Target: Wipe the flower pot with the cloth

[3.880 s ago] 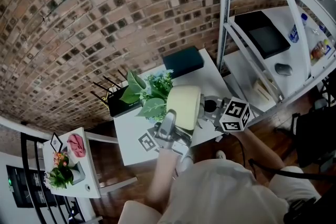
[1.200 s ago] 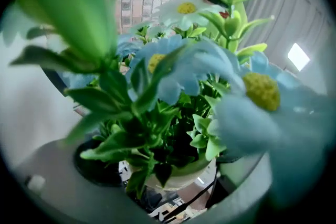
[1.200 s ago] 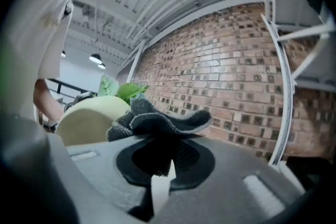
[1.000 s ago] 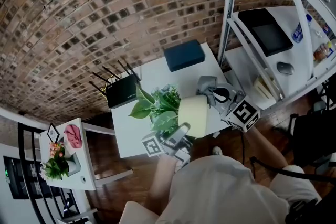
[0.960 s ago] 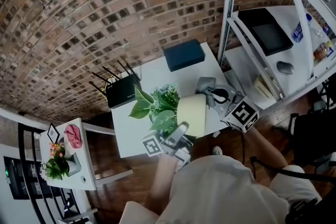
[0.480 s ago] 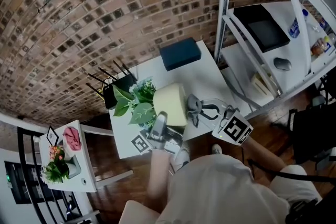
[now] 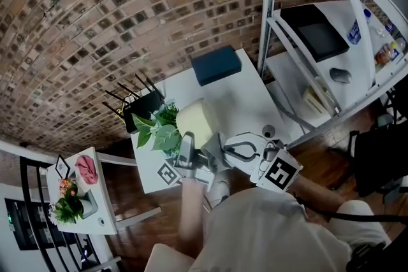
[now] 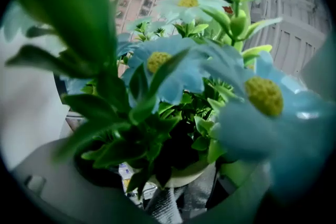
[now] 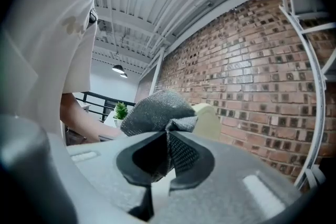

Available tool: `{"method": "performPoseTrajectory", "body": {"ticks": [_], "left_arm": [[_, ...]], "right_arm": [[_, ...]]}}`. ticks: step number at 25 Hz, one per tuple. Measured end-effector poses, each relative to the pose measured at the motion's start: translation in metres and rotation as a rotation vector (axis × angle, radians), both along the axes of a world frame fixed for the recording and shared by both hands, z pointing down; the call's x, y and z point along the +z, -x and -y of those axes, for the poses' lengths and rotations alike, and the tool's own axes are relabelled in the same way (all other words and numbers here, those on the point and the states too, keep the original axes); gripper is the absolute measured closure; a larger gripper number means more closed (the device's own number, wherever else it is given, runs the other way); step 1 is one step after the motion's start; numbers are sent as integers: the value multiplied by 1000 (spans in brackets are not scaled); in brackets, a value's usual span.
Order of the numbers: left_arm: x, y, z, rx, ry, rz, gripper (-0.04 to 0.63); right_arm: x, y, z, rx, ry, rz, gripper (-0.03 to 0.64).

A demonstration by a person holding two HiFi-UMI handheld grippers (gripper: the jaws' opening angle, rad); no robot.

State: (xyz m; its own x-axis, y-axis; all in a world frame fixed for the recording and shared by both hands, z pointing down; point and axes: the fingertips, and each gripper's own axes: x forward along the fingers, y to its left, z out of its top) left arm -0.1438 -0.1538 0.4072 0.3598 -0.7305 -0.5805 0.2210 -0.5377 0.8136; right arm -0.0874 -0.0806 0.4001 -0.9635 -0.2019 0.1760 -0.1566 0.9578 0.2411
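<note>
A cream flower pot with green leaves and pale blue flowers hangs tilted over the white table's front left corner. My left gripper is shut on it from below, near its rim. My right gripper is shut on a bunched grey cloth. In the head view the cloth sits just below and right of the pot's bottom end. The right gripper view shows the pot right behind the cloth. Whether they touch I cannot tell.
On the white table lie a dark blue box at the back and a black router at the left. A white metal shelf with a laptop and a mouse stands to the right. A small side table stands at lower left.
The pot has moved left in my left gripper. My right gripper has carried the cloth from the pot's right side down towards the person, to below the pot's bottom end.
</note>
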Motion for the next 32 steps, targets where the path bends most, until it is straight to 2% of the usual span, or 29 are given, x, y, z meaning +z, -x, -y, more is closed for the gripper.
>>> {"method": "performPoseTrajectory", "body": {"ticks": [3,9,12,15,19,24,28,29,32], "left_arm": [[3,-2,-3,16,4,-43,57],[6,-16,-14,83,-1,-42,58],[6,-23,-21,116,-16,-54,58],[-1,-30,-28,154,-56,-73,58],[-14,-34,-29,164,-92,-119,58],[-15,-15,-16,111,-75,-186,58],[-9,-4,-9,86,-66,-180,58],[-7,-5,-8,86,-63,-171,58],[-2,-7,-8,92,-57,-150,60]], "right_arm": [[-15,4,2,-10,-12,33,614],[-43,9,23,14,-35,107,614],[-58,9,46,60,-48,187,614],[-60,6,75,134,-15,245,614],[-40,-3,98,183,34,244,614],[-15,-9,73,134,19,179,614],[0,-8,42,66,38,100,614],[-2,-7,36,55,47,110,614],[-22,0,29,50,99,222,614]]}}
